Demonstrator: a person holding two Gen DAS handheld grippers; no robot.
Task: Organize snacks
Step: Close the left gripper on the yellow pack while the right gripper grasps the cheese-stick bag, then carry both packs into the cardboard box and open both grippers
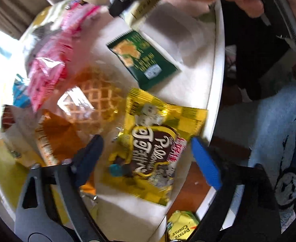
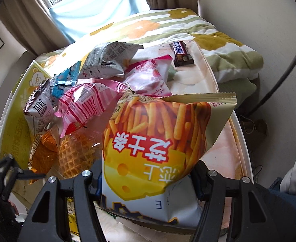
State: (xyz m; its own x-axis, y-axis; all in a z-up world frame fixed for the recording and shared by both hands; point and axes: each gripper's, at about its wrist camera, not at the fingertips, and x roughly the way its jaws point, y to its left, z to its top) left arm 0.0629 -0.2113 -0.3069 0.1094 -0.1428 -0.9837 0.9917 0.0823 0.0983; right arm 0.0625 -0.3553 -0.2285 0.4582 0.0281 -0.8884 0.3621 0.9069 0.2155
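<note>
A yellow Pillows packet lies flat on the white round table. My left gripper points straight down over it. Its blue fingers stand on either side of the packet without pressing it. My right gripper is shut on a large cheese-stick bag, held above the table; the bag hides its fingertips. In the left wrist view that bag shows blurred at the top. A pile of snacks covers the middle of the table: a waffle, pink striped packets and a grey packet.
A dark green cracker packet lies alone near the table's right edge. An orange packet sits left of my left gripper. A chocolate bar lies at the far side. A yellow-green box is on the left, and a bed with a flowered blanket is beyond.
</note>
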